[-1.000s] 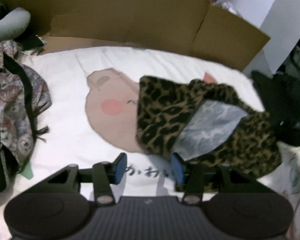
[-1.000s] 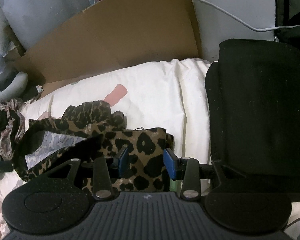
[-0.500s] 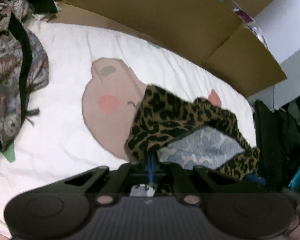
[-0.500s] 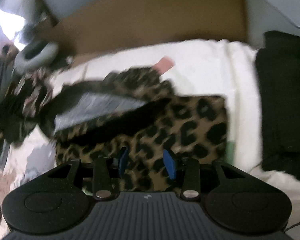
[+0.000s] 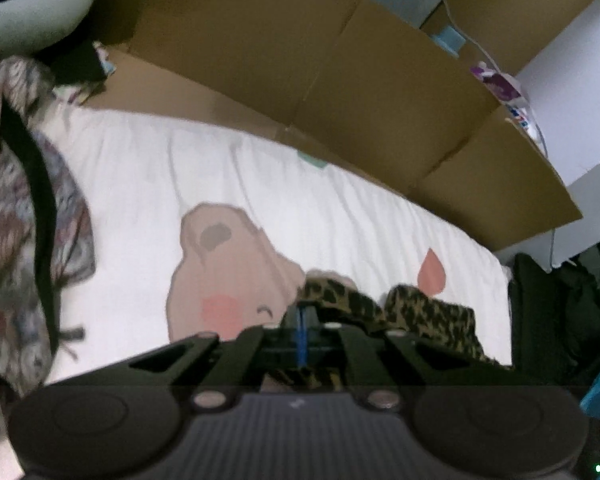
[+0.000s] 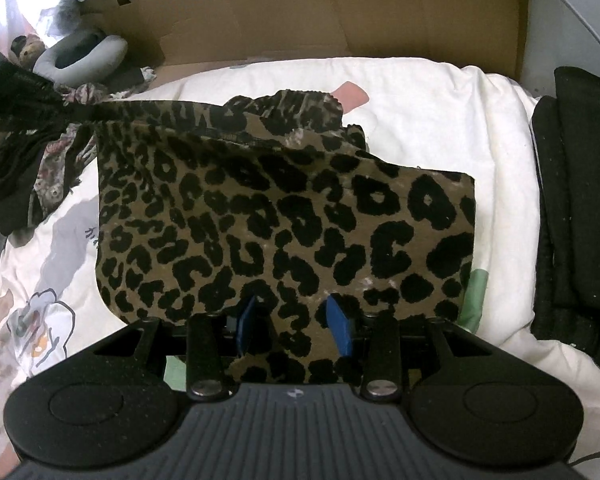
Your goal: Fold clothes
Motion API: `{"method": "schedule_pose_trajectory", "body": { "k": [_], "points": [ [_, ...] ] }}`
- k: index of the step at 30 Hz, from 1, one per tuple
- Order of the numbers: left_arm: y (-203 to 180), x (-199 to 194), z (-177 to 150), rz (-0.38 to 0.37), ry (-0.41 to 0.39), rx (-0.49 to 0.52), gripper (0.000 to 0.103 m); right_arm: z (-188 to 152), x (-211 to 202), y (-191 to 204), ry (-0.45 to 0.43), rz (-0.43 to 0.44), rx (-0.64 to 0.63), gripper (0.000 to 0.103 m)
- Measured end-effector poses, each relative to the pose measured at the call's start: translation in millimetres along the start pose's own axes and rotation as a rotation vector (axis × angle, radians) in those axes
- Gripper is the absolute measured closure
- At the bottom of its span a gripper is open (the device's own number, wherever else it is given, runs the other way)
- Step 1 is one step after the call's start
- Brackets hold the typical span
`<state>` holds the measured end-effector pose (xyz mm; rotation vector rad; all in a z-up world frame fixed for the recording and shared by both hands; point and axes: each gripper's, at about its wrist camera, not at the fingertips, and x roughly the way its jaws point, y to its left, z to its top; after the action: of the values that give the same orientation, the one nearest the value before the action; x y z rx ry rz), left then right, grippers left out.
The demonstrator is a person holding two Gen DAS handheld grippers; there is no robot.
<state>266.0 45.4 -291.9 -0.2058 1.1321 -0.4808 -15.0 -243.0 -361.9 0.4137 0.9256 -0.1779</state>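
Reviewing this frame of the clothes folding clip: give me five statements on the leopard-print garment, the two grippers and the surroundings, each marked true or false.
1. The left gripper is shut on the leopard-print garment. True.
2. The right gripper has its fingers pressed together. False: its blue fingers stand apart over the cloth.
3. The garment lies on a plain blue sheet. False: the bedding is white with a cartoon bear print.
4. A brown cardboard sheet stands behind the bedding. True.
5. A stack of black clothing lies to the right of the garment in the right wrist view. True.
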Motion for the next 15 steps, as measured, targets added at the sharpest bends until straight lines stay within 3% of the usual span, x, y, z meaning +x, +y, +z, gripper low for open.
{"method": "schedule_pose_trajectory", "body": {
  "k": [5,9,15],
  "points": [
    [-5.7,6.7,7.1,-0.011,-0.029,0.015,0.098,-0.2,-2.3,-3.2,-0.002,-0.007,0.011,0.057],
    [-6.5,0.6,5.4,-0.005,-0.078,0.022,0.071,4.6,-10.4,-12.6,-0.035,-0.027,0.045,0.057],
    [1.3,5.1,-4.4,0.034,-0.072,0.041,0.067,18.4,-31.5,-41.0,-0.135,-0.095,0.124,0.057]
  ]
}}
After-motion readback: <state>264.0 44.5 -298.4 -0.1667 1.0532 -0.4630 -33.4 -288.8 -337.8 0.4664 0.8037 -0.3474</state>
